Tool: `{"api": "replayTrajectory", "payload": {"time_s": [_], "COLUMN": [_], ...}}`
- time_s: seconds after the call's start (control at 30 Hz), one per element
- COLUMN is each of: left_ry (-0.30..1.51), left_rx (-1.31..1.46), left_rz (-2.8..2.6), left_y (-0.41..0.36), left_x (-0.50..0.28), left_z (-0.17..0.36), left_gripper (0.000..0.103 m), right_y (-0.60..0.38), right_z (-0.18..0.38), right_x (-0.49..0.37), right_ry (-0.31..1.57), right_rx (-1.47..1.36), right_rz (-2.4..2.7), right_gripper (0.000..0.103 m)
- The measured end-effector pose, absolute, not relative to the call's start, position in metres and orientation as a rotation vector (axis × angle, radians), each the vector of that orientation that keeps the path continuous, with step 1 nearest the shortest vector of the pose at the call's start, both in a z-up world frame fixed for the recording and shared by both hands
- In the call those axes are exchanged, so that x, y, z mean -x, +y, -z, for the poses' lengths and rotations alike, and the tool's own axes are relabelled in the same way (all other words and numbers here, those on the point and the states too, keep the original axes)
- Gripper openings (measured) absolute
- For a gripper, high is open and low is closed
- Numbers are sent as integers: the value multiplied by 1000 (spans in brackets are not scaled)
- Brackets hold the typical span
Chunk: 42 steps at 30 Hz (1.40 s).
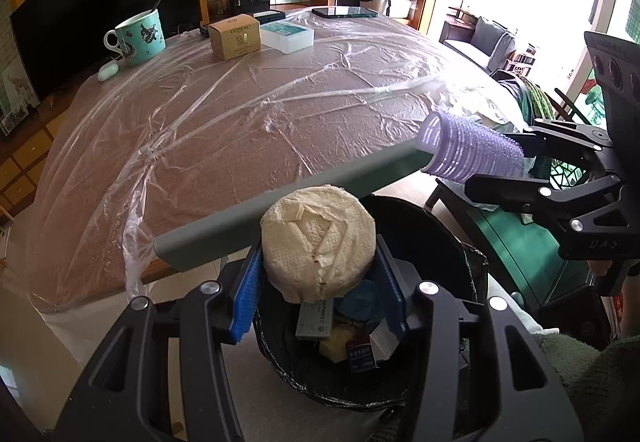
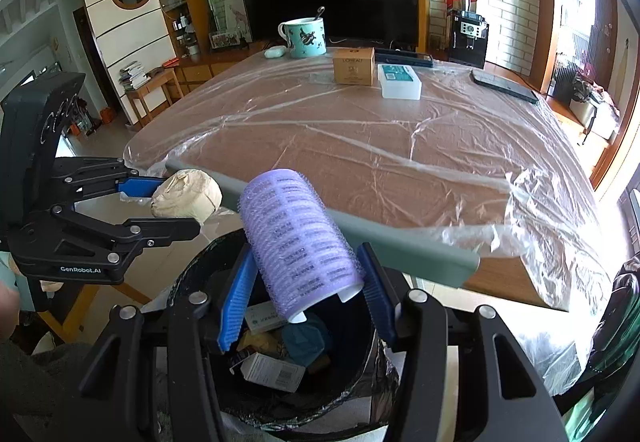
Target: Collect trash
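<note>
Purple mesh is wrapping the hair roller [image 2: 302, 246], which the right hand-held gripper [image 2: 306, 294] is clamping between its blue pads [image 2: 236, 302], jaws narrowed onto it. Its long axis is tilting from about eleven o'clock down to five o'clock in the right wrist view, the open lower end hanging over the mouth of the black-lined trash bin [image 2: 360, 374]. The left hand-held gripper [image 1: 318, 282] is gripping a cream roll of tissue [image 1: 318, 242], jaws closed onto its sides, flat face toward the camera.

Both pieces are hovering just off the near edge of the plastic-covered desk [image 1: 224, 122]. From each gripper the bin is lying straight below, at six o'clock, already holding small cartons [image 2: 272, 370] and wrappers. The tissue roll is sitting at nine o'clock from the roller, and in each wrist view the bin's opening is showing beneath the held piece. Judging from that, neither hand seems to be needing further travel; opening the jaws should be enough, though the roller's slant could be sending it toward the rim.

Far across the desk at twelve o'clock, a teal mug [image 1: 138, 36] and a tan box [image 1: 234, 34] are standing.
</note>
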<state>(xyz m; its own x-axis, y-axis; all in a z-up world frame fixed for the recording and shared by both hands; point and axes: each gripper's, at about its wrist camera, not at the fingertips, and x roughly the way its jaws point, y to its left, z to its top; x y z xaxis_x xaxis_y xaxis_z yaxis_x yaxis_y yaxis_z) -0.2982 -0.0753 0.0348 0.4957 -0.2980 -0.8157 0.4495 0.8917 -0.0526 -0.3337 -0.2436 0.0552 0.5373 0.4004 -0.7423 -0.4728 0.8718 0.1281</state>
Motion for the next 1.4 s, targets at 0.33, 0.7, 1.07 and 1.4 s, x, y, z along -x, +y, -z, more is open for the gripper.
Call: {"api": "replayTrajectory", "payload": {"time_s": [0.33, 0.7, 1.07, 1.4], "left_ry": [985, 1019, 1062, 1105], "left_rx": [-208, -245, -263, -279], "left_rz": [469, 482, 488, 478], "left_y": [-80, -86, -88, -88], "left_x": [305, 311, 311, 306], "left_z": [-23, -8, 10, 28], "left_gripper": [52, 52, 52, 52], "right_y": [-242, -240, -235, -230], "right_z": [-40, -25, -7, 5], "right_x": [341, 347, 346, 343], "right_ry": [904, 950, 997, 1028], "right_rx": [100, 118, 116, 123], "right_rz": [-521, -513, -519, -520], "right_gripper": [51, 51, 51, 51]}}
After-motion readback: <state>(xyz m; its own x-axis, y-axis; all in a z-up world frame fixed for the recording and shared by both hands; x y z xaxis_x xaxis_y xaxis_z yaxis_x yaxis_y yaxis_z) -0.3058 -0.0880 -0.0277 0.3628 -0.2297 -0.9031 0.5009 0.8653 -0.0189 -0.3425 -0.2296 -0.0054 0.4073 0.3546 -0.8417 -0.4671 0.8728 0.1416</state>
